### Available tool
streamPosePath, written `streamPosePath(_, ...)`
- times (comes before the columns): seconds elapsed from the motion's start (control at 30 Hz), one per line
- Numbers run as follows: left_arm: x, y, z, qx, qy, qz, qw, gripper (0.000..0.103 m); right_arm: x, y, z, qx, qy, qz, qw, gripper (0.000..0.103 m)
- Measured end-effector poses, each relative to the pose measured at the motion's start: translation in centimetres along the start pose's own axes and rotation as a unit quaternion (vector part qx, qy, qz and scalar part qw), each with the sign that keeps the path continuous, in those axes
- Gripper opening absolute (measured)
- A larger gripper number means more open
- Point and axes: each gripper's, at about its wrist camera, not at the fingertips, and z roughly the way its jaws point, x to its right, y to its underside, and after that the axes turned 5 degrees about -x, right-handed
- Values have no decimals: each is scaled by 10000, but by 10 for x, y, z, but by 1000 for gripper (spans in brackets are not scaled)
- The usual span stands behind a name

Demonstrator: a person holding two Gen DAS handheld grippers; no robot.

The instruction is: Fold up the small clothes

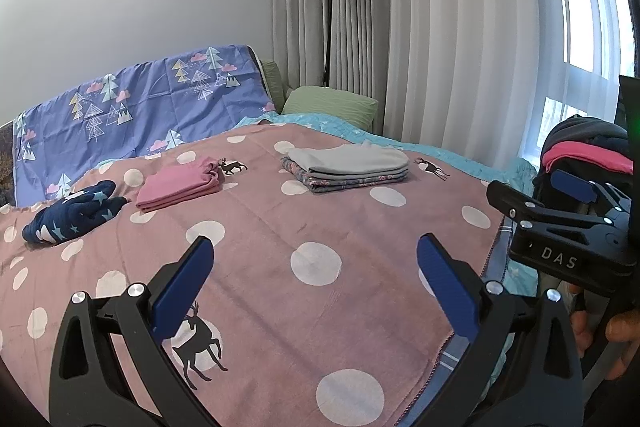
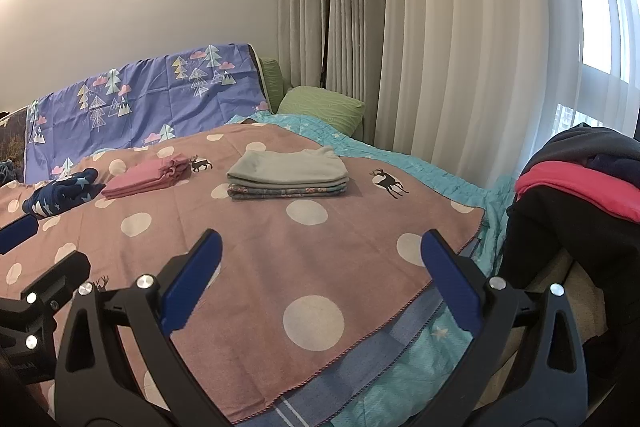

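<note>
Both the left gripper (image 1: 316,269) and right gripper (image 2: 320,263) hang released and empty above the blanket (image 2: 304,259). The unfolded pile (image 2: 580,175) lies off to the right — nearest the right gripper — while the grey stack (image 2: 288,171) lies ahead, long axis crosswise.

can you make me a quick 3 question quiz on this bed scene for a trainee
1. True or false: the grey top lies on a patterned folded piece.
2. Multiple choice: which garment on the blanket looks unfolded? A. pink piece B. navy star piece C. grey top
3. Fill in: both the left gripper and right gripper are ____ and hold nothing.

Key: 1 true; 2 B; 3 open
</note>
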Motion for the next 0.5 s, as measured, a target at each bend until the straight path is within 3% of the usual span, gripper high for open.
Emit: streamPosePath(0.5, 0, 1, 0, -35, 6, 18, 10000, 102, 2, 0, 6, -18, 21, -22, 10000, 101)
